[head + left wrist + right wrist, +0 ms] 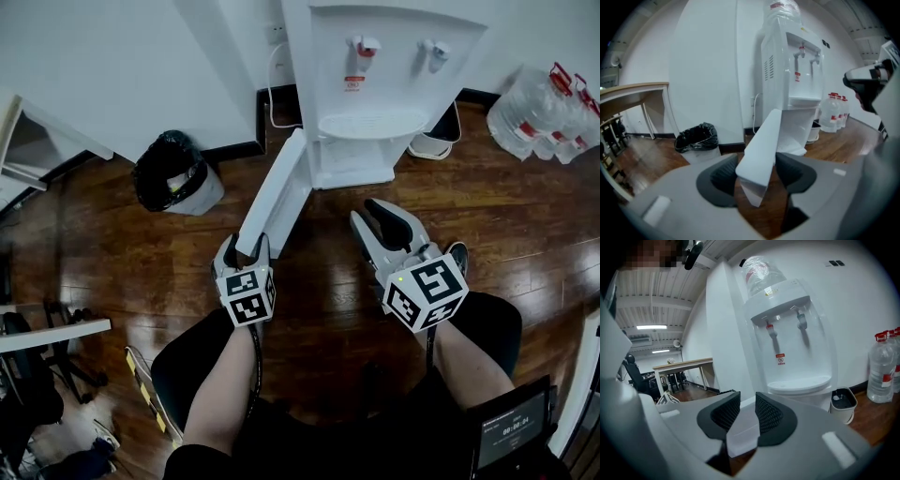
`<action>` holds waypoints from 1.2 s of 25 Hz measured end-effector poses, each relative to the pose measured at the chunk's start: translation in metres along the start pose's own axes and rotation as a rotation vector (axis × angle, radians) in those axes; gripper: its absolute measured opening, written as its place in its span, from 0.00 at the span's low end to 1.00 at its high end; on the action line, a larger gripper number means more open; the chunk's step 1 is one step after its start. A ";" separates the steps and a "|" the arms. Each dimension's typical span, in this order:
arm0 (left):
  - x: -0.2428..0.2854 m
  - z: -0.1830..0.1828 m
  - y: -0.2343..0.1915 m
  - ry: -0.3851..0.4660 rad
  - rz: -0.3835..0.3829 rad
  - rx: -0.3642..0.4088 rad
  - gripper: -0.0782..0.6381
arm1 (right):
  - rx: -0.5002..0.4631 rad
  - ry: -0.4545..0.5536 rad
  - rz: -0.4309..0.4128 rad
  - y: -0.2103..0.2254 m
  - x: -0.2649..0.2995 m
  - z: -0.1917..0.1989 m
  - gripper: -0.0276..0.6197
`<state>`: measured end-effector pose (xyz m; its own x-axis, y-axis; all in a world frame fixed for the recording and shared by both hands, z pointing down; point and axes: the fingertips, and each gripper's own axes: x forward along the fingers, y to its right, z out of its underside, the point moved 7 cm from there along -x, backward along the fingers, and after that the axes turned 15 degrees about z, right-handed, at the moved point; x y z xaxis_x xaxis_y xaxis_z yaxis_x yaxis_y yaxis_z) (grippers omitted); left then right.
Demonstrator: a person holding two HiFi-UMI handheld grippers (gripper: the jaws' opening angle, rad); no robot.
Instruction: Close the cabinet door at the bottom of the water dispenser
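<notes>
Cabinet door (277,192) stands wide open at the foot of the water dispenser (375,84), angled out from the dispenser's base toward the person, with its free edge the part farthest from the dispenser. Left tool (246,248) sits over that free edge with its jaws about half apart and one pad on each face of the panel. Both pads appear to bear on it, so the door is judged held. Right tool (370,214) hangs in front of the dispenser's base, beside the door and clear of it. Its jaws are nearly together, with a narrow gap and nothing between them. Handling, as judged: the door is a thin, rigid, smooth white panel, probably light, and should swing freely on its hinged side at the dispenser. The smooth faces may let the pads slide. A pinch at the free edge, farthest from the hinge, gives the best leverage; a push on the outer face would serve too. Little force is needed, and a hard swing could slam the panel against the dispenser.
</notes>
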<state>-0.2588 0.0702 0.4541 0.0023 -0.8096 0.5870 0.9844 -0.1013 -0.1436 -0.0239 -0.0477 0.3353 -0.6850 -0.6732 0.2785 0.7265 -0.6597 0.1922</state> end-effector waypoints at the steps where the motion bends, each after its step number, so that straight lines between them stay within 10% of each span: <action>1: -0.001 0.002 0.008 -0.012 0.014 -0.013 0.47 | 0.006 -0.013 0.007 0.002 0.004 0.002 0.20; 14: 0.008 0.015 0.122 -0.115 0.246 -0.036 0.47 | 0.016 -0.158 0.096 0.032 -0.014 0.040 0.20; 23: 0.036 0.018 0.203 -0.296 0.535 0.340 0.48 | 0.207 -0.272 0.122 0.072 -0.037 0.058 0.20; 30: 0.067 0.000 0.225 -0.221 0.605 0.296 0.37 | 0.288 -0.307 0.106 0.084 -0.043 0.057 0.20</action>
<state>-0.0371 -0.0065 0.4610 0.5690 -0.5343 0.6251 0.8052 0.5163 -0.2918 0.0702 -0.0552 0.3926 -0.5894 -0.5728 0.5696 0.8073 -0.4429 0.3900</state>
